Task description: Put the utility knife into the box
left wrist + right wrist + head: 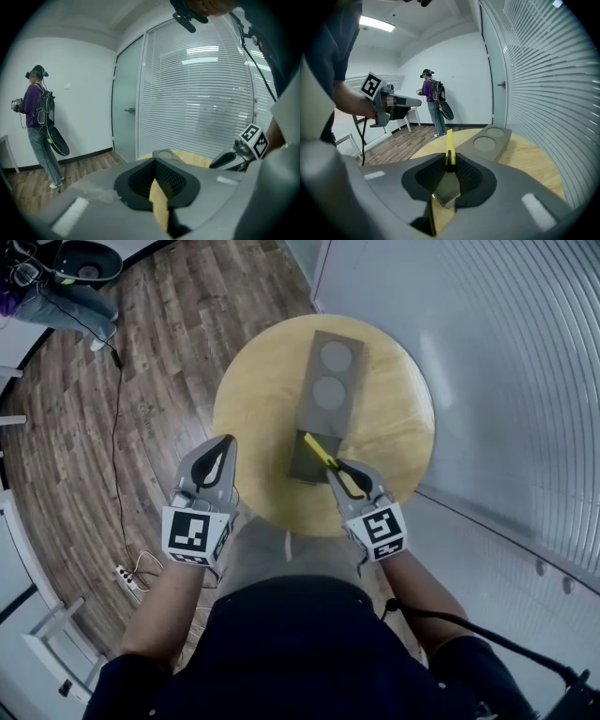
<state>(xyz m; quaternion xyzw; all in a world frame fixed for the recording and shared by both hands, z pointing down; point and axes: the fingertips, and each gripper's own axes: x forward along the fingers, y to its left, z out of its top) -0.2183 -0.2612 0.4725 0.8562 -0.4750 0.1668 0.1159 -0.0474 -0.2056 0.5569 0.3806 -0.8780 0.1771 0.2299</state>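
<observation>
A long grey box [329, 381] with two round recesses lies on the round wooden table [253, 409]. Its near end [307, 463] sits just in front of my right gripper [335, 465]. That gripper is shut on the yellow utility knife [319, 450], which sticks out past the fingertips over the box's near end. In the right gripper view the knife [449, 145] points up from the jaw tips [450, 165] toward the box [490, 140]. My left gripper [228, 441] hovers at the table's left edge, shut with nothing in it [154, 161].
A glass wall with blinds [506, 362] runs close along the table's right side. A person in a purple top [37, 117] stands far off on the wooden floor. A cable and power strip [127, 573] lie on the floor at the left.
</observation>
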